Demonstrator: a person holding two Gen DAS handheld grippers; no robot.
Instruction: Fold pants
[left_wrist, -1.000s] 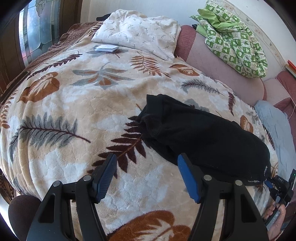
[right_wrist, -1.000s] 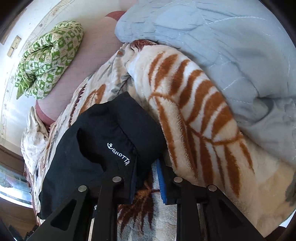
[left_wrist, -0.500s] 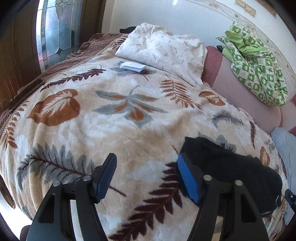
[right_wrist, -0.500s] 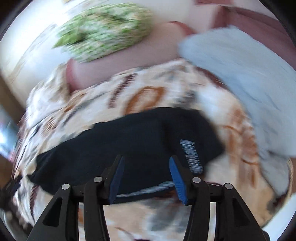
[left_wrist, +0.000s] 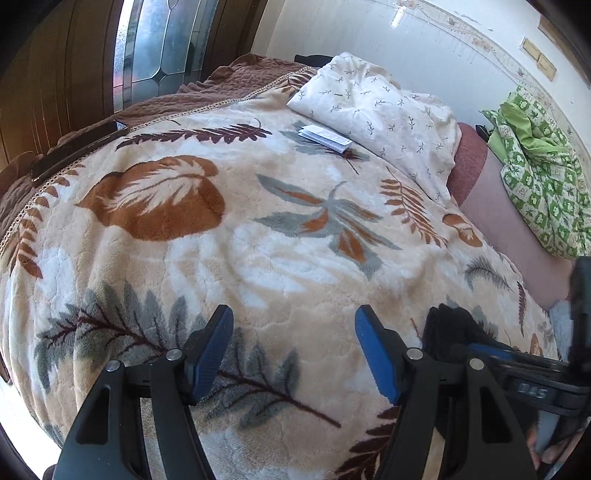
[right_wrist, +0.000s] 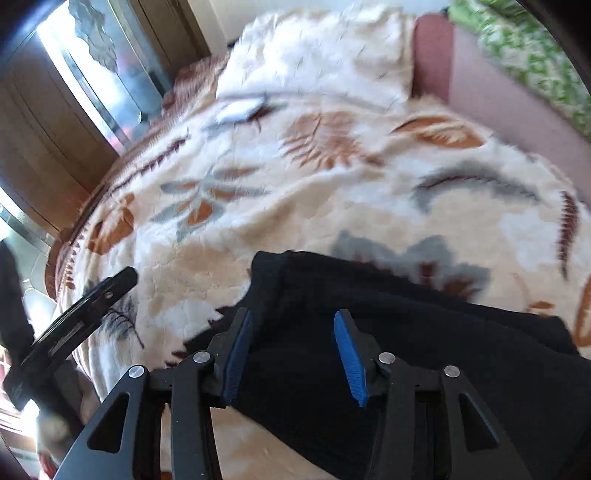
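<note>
My left gripper (left_wrist: 293, 350) hung spread over the blanket (left_wrist: 258, 258), my right gripper (right_wrist: 291, 354) closing above the seemingly unpinched black pants (right_wrist: 424, 350).

my right gripper (right_wrist: 293, 356) hangs over the black pants (right_wrist: 424, 343) — jaws closing, pads clear of cloth. left gripper (right_wrist: 110, 284) pokes in at left — leaf blanket (right_wrist: 295, 206) beyond.
</note>
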